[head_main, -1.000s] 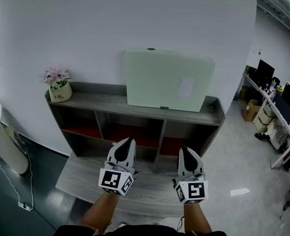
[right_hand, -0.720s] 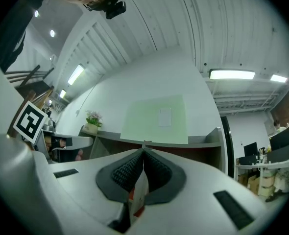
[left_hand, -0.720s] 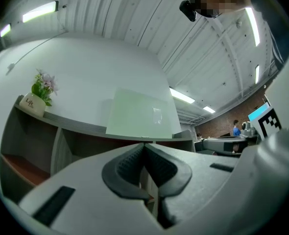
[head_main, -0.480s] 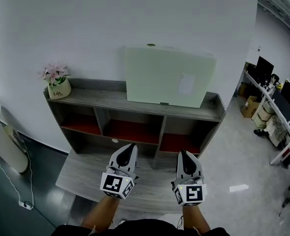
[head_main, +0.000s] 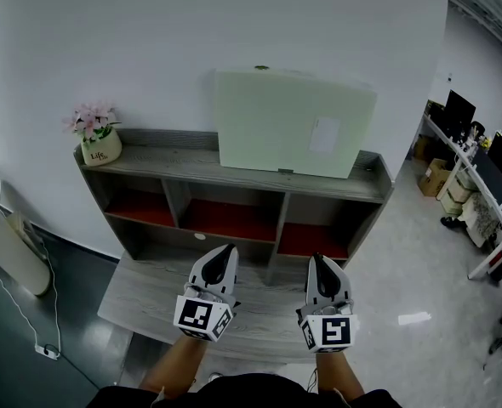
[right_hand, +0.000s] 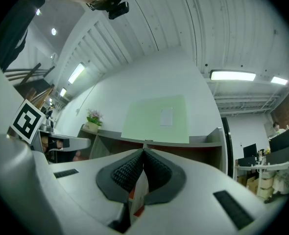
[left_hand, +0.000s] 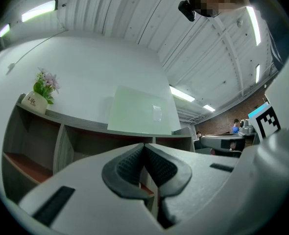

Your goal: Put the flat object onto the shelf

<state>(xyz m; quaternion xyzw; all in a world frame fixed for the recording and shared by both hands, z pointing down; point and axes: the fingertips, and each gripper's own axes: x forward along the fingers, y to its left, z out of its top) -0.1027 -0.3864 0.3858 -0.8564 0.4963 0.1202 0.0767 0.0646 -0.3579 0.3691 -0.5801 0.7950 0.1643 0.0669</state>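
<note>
A flat pale-green board [head_main: 293,123] with a small white label stands upright on the top of the grey shelf unit [head_main: 166,161], leaning against the white wall. It shows too in the left gripper view as the board [left_hand: 142,110] and in the right gripper view as the board [right_hand: 156,118]. My left gripper [head_main: 223,254] and right gripper [head_main: 321,263] are both shut and hold nothing. They hover side by side over the low grey bench [head_main: 136,304], well in front of the board and apart from it.
A potted pink flower [head_main: 97,134] stands at the shelf top's left end. Red-floored cubbies [head_main: 225,221] lie below the top. A white round stand [head_main: 0,236] and a cable are at the left; desks with monitors [head_main: 481,177] are at the right.
Both grippers have drawn back slightly toward me and sit a little lower in the view. The board stays on the shelf top.
</note>
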